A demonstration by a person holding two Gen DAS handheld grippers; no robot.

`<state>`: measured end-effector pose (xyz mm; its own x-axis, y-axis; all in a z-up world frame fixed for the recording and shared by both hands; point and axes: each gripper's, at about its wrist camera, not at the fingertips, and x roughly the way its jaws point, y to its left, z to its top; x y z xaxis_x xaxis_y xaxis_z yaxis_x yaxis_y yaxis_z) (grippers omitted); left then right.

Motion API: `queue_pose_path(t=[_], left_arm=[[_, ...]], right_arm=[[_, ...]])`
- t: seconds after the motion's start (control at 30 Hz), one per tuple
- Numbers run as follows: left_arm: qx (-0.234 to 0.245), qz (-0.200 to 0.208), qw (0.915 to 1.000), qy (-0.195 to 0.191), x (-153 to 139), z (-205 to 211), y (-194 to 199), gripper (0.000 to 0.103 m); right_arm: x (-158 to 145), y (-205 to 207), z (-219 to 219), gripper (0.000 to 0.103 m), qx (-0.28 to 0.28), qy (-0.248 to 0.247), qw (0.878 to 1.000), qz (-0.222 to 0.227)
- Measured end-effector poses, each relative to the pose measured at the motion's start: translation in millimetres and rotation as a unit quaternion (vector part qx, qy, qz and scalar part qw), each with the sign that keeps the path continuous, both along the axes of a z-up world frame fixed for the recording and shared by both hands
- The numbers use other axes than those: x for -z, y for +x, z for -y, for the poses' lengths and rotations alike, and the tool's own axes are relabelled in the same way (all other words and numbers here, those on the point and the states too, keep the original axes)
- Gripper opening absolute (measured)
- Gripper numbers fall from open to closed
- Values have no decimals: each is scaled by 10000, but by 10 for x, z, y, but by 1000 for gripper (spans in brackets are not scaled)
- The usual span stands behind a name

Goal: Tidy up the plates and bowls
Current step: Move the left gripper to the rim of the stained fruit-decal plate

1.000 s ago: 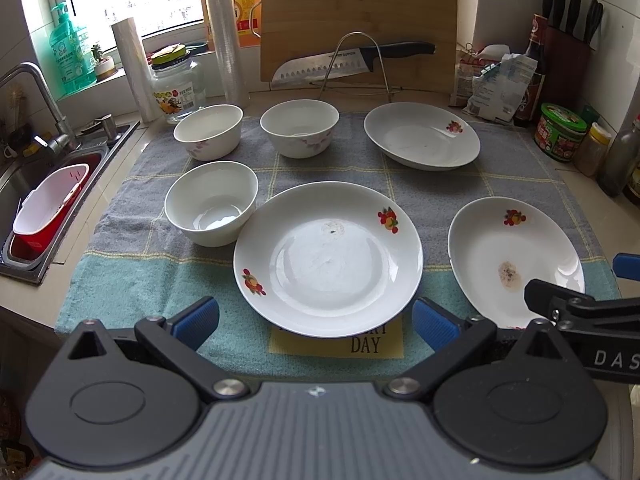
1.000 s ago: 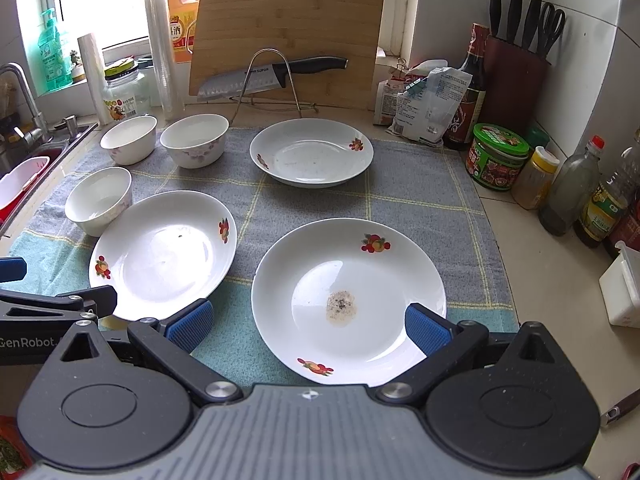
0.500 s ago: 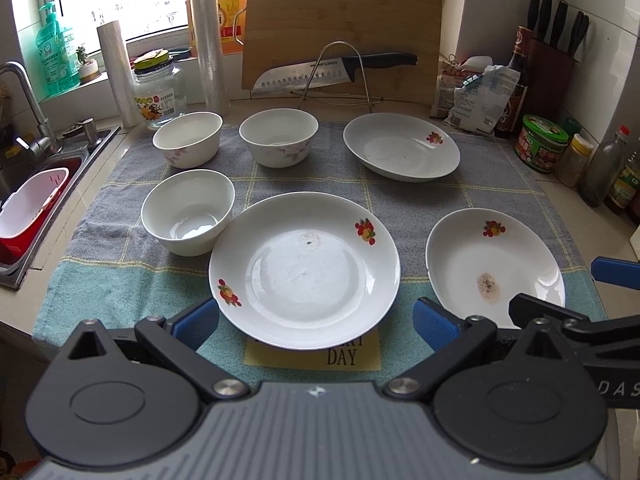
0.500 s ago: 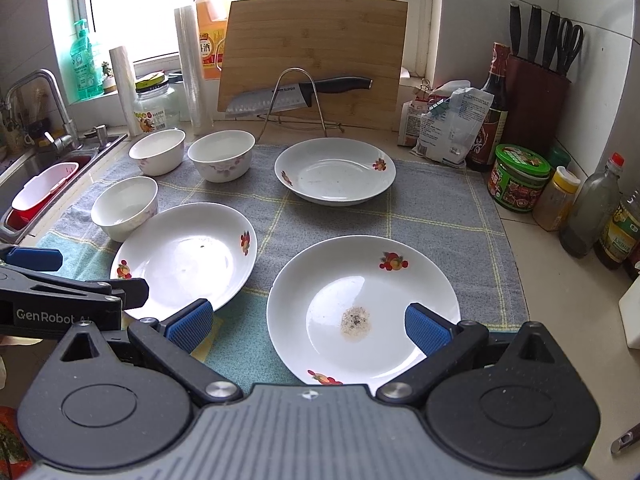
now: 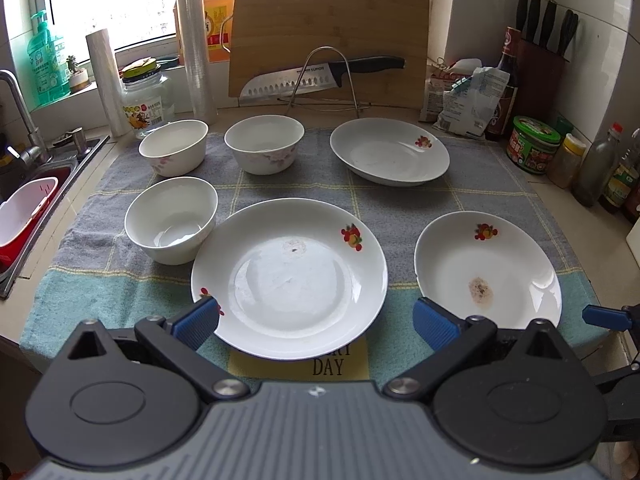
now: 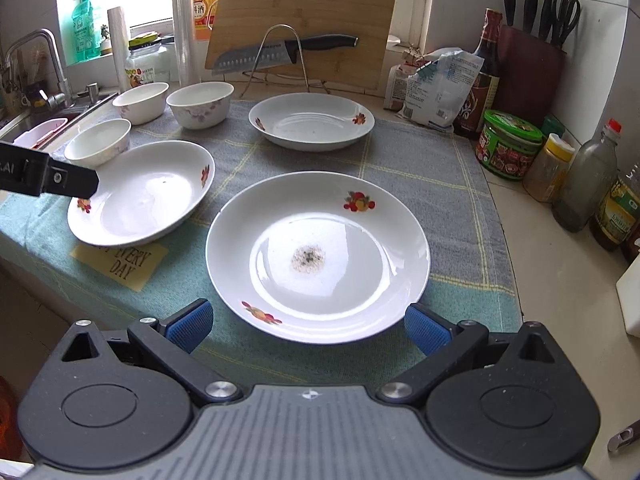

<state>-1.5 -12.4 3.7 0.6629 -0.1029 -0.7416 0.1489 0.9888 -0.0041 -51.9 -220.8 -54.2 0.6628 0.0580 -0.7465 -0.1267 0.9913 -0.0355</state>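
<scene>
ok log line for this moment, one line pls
phase: pre-grasp | left tool: open, before near-left plate | right tool: open, before stained plate | bowls: three, unstacked

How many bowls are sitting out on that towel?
3, all at the towel's left side. One bowl at the back left, a second bowl just right of it, and a third bowl nearer, beside the big plate. None looks hidden.
</scene>
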Motion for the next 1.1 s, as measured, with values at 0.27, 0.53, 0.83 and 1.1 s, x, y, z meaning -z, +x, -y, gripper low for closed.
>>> queue_pose_path(t=[0.27, 0.53, 0.83, 1.1], left_arm=[[-23, 127, 9999, 99, -6, 57, -5, 102], [-92, 19, 9999, 138, 43, 76, 21, 102], [-41, 80, 9999, 124, 52, 135, 44, 102], [198, 170, 9996, 43, 4, 299, 98, 102]], right_arm=[[271, 82, 79, 103, -14, -25, 9996, -270], [391, 193, 128, 103, -85, -64, 9997, -227], [496, 307, 157, 103, -296, -54, 9993, -243], [508, 383, 197, 103, -688, 16, 9973, -270]])
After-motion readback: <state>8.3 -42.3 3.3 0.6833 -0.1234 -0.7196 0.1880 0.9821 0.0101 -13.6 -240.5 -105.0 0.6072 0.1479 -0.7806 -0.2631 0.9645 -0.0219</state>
